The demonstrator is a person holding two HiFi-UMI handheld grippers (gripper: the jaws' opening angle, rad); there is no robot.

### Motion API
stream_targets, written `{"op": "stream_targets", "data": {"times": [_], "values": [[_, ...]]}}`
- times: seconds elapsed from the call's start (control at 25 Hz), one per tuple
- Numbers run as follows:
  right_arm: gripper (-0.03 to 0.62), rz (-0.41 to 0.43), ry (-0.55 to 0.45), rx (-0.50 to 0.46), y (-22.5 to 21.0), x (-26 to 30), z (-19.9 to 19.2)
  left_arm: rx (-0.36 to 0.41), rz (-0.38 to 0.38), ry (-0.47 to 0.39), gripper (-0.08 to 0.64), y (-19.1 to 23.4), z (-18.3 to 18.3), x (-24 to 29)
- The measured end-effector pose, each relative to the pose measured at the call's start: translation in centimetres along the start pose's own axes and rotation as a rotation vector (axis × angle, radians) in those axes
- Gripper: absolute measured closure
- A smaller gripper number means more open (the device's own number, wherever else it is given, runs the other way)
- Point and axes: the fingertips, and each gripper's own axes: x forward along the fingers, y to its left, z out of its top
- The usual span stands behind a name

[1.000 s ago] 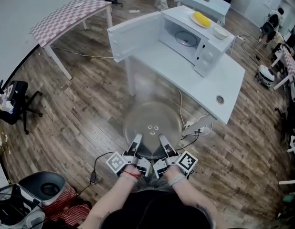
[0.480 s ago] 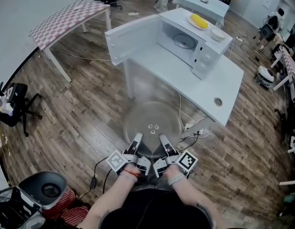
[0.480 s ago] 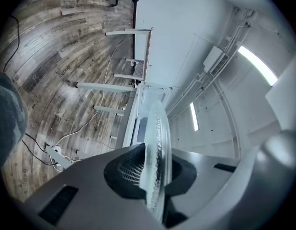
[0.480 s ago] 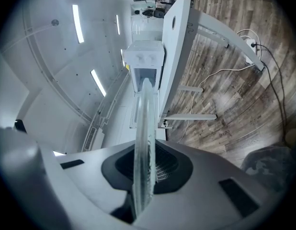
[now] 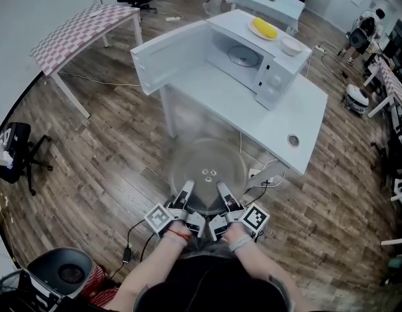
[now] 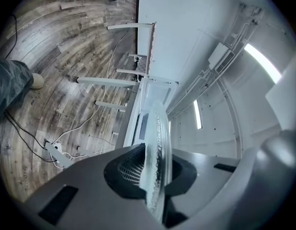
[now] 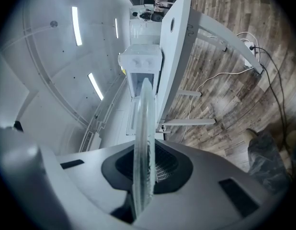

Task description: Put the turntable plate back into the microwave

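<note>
Two grippers (left gripper (image 5: pixel 187 190), right gripper (image 5: pixel 222 191)) have jaws clamped on the near rim of the round clear glass turntable plate (image 5: pixel 207 161); the white microwave (image 5: pixel 271 78) stands open.

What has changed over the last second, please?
The person seems to have edged forward: the floor cooker sits lower in the head view. The left gripper and right gripper stay shut on the near rim of the turntable plate; the microwave door stays open.

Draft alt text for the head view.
The left hand-held gripper and right hand-held gripper clamp the near rim of a clear glass turntable plate above the wood floor. Ahead, a white microwave stands on a white table, its door open.
</note>
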Motion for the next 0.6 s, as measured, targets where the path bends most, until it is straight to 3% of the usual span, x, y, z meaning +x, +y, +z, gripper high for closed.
{"op": "stream_targets", "data": {"times": [0.6], "values": [[0.551,-0.011,-0.062,0.021,-0.3,7.1,2.5,-0.011,0.025,0.057,0.528,0.1,4.2,7.0]]}}
